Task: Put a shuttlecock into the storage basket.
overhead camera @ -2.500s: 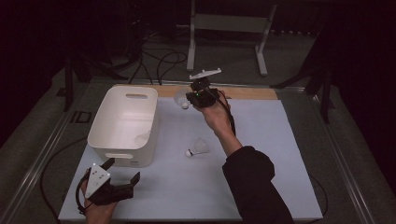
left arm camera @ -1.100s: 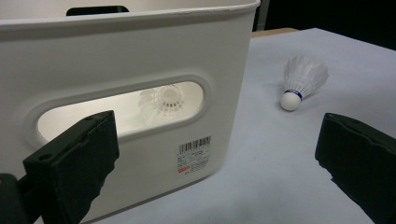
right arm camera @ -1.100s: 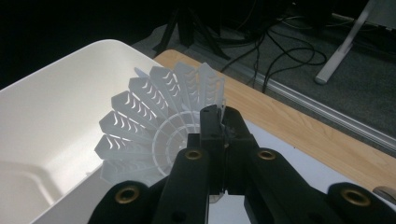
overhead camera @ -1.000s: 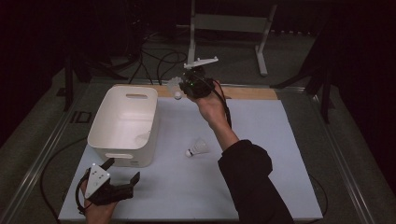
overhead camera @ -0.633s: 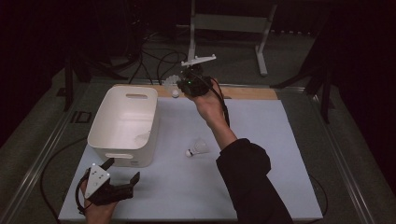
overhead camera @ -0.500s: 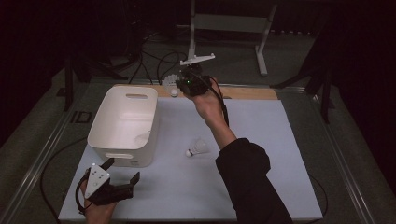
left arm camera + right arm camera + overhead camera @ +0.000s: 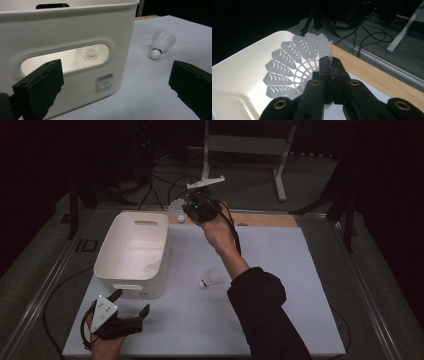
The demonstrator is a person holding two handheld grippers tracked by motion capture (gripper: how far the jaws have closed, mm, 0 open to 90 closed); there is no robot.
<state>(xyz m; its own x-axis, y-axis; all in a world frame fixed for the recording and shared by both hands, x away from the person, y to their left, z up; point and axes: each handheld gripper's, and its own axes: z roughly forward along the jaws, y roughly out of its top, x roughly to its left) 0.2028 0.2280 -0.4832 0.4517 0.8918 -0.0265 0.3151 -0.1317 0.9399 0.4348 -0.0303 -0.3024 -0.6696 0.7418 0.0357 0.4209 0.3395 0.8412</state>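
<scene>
Nearest the person, the left hand-held gripper (image 7: pixel 131 312) rests low on the counter (image 7: pixel 300 270) with its jaws wide apart and nothing between them; the white bin (image 7: pixel 132 252) stands just ahead of it, and through the bin's handle slot 1 shuttlecock in the bin (image 7: pixel 87 55) is visible. Ahead and to its right, a loose shuttlecock (image 7: pixel 211 278) lies on the counter, apart from the bin.

Farther off, the right hand-held gripper (image 7: pixel 184 209) is clamped on the skirt rim of a held shuttlecock (image 7: pixel 297 67), raised near the bin's far corner. In the right gripper view the skirt hangs over the bin's rim.

The pinch is on thin plastic at the edge only, so the held shuttlecock could slip or twist free. Released too near the rim, it may bounce off the wall onto the wooden strip (image 7: pixel 265 219) beyond. Cables and stand legs lie on the floor past the counter, out of the way.
</scene>
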